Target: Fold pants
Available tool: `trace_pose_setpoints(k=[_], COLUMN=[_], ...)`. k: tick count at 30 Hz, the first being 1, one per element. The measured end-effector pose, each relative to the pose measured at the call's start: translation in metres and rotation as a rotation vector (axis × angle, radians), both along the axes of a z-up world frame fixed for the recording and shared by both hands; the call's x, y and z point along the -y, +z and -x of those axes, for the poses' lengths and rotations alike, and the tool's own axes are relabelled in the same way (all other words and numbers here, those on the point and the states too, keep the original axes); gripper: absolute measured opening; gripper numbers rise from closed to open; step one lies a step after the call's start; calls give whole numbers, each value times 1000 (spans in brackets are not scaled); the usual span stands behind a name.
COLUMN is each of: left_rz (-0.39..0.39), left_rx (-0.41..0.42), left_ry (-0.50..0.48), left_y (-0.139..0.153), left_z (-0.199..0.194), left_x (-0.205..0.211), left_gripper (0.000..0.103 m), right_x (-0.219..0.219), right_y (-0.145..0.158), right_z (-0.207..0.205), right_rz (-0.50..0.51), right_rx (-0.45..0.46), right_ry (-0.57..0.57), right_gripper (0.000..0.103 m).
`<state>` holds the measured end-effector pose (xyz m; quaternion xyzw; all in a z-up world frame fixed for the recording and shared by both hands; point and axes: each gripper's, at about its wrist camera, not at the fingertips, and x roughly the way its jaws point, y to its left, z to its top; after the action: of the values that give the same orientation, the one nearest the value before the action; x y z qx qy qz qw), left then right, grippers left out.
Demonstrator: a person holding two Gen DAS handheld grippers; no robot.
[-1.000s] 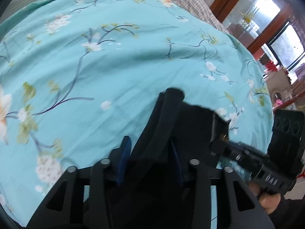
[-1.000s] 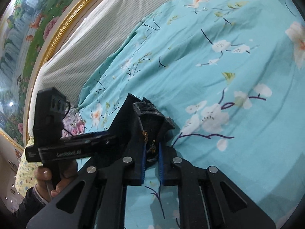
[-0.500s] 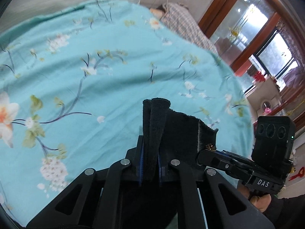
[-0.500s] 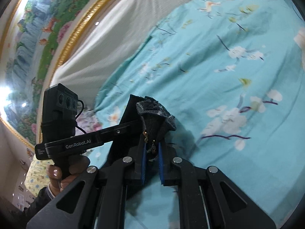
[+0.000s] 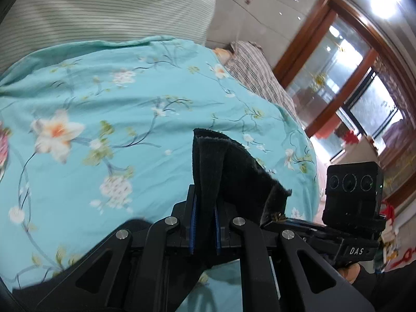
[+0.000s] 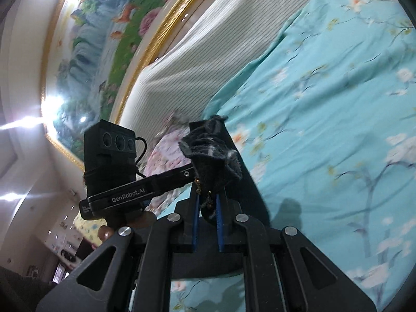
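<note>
We hold the black pants raised over the teal floral bedspread at the frame's center, our left gripper clamped on a folded edge and our right gripper pinching a bunched corner.

I see a bed covered by a teal floral bedspread. A white striped pillow lies at its head; a plaid cloth lies along its far edge.
</note>
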<state>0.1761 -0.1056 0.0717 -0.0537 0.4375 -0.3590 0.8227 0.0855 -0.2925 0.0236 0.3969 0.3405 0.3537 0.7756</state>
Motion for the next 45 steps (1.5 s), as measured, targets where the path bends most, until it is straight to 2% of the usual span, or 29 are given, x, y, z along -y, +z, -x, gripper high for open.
trace_pose_setpoints(k=[9, 19, 32, 40, 45], left_rz=[48, 65, 68, 20, 15], left_rx=[-36, -94, -151, -173, -189], left_ry=[112, 220, 293, 353, 400], left_y=[-19, -63, -93, -102, -105], left_z=[26, 39, 50, 63, 74], left_x=[-62, -110, -140, -155, -172], left_gripper=[9, 9, 10, 10, 10], right_x=[-54, -97, -129, -147, -158], right_y=[-10, -42, -62, -62, -57], right_z=[1, 4, 6, 11, 16], right_rz=[-14, -13, 54, 143, 184], right_rx=[-39, -130, -181, -169, -156], right_ry=[133, 230, 290, 318, 337], right_gripper=[12, 12, 13, 16, 40])
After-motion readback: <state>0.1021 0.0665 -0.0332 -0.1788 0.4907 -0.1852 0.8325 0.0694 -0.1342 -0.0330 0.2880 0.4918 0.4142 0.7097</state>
